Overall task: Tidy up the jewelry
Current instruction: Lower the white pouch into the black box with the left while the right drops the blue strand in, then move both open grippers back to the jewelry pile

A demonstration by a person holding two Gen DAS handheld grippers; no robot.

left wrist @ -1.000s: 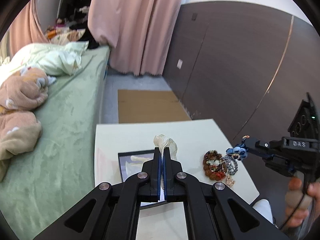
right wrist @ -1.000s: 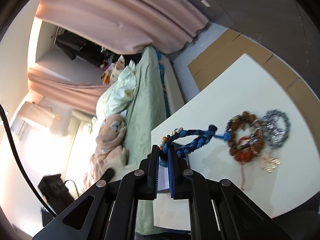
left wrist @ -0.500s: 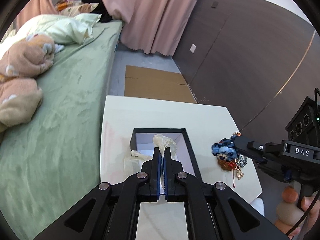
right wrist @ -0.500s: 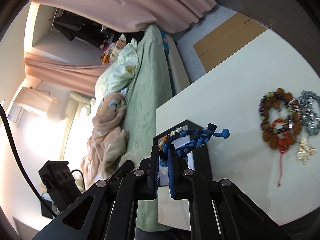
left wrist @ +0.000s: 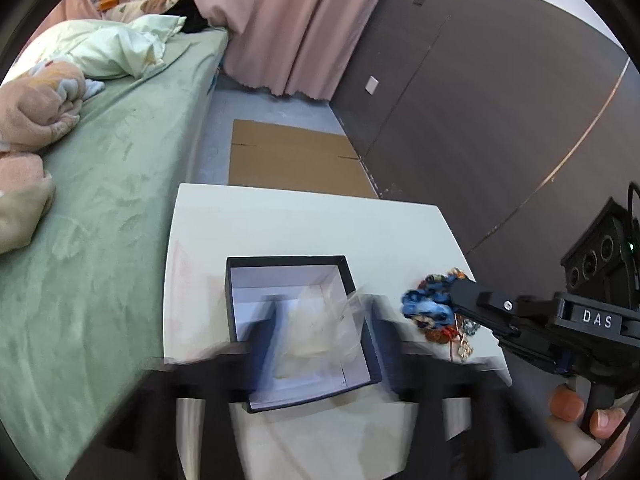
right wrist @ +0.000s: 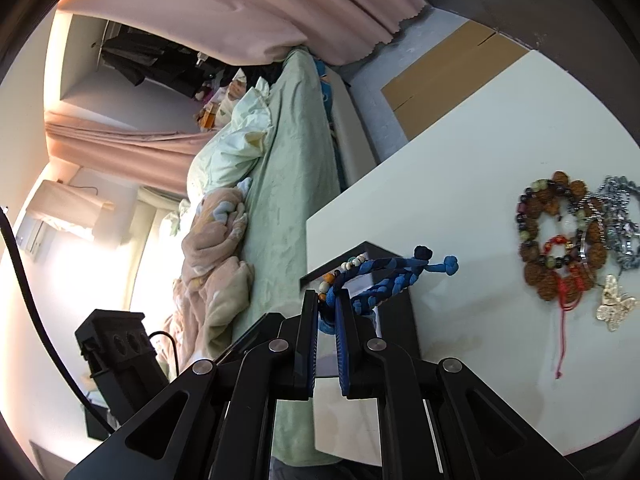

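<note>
Our left gripper [left wrist: 318, 330] has just been opening, its blurred jaws now spread wide over the black box [left wrist: 348, 276] on the white table [left wrist: 304, 224], with a clear plastic bag [left wrist: 316, 332] lying loose in the box between them, gripped by neither. Our right gripper [right wrist: 327, 312] is pinched tight on the blue braided bracelet [right wrist: 394, 270], which hangs in the air just beside the box's edge. The remaining jewelry pile [right wrist: 568, 236] lies on the table, well apart from the box.
</note>
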